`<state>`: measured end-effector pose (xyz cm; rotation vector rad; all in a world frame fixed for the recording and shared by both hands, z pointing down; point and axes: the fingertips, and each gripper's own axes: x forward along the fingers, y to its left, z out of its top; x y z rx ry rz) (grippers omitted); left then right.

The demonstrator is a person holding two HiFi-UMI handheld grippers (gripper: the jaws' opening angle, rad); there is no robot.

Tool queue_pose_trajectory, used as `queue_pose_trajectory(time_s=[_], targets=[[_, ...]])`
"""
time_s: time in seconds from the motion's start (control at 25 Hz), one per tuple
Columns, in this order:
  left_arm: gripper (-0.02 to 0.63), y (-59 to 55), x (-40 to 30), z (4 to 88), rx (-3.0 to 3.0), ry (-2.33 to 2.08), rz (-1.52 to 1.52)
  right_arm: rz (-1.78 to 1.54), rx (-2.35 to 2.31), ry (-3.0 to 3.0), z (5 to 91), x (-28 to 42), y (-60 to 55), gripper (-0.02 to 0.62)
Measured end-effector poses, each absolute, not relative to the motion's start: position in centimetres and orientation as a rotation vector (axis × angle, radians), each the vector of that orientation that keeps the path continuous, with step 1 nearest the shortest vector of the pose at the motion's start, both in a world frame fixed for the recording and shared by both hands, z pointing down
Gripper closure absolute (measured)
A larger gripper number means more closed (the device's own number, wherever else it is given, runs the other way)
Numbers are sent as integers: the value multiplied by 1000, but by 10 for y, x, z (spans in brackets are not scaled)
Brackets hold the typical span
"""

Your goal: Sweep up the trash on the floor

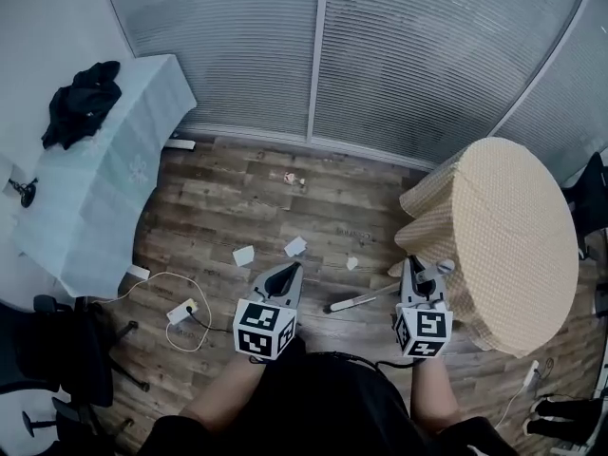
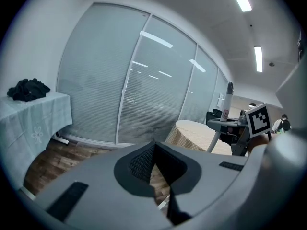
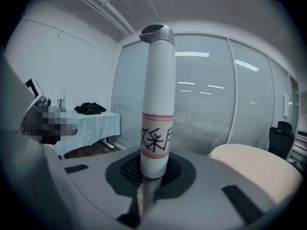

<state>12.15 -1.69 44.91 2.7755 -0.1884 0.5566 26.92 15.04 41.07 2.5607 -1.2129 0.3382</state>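
Trash (image 1: 295,246) lies scattered on the wood floor (image 1: 218,198), ahead of both grippers. Two paper scraps sit near each other mid-floor. A smaller bit (image 1: 351,263) is to their right, and another bit (image 1: 293,178) is further off by the glass wall (image 1: 399,55).

Right gripper (image 1: 418,278) is clamped on a white handle (image 1: 439,268). In the right gripper view the handle (image 3: 156,104) stands upright between the jaws (image 3: 153,169), with a red-edged label with black characters just above the grip and a grey cap on top. The left gripper view shows the same handle (image 2: 229,97) off to the right, cap up. A pale rod (image 1: 359,300) slants over the floor just left of the right gripper. Can't tell if it's the handle's lower part.

Left gripper (image 1: 285,272) is closed, jaw tips meeting with nothing between them (image 2: 154,145). It hangs over bare floor, close to the two scraps and not touching them.

A round table (image 1: 513,236) under a beige cloth is just beside the right gripper. At left is a table (image 1: 104,179) with a pale cloth and a black heap (image 1: 84,103) on it. A power strip (image 1: 180,312) with a white cable lies on the floor near the left gripper. A dark chair (image 1: 47,350) is at lower left.
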Motion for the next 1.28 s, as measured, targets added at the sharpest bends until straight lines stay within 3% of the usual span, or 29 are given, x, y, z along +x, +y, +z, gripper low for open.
queue_pose_trajectory(time_s=[0.6,1.28], targets=[[612,-78,163,496,2720,-147,637,488,2447,-1063,480,346,132,565],[612,-73,197,488,2610,-652,750,533,2108,-1404,606,460,124,569]])
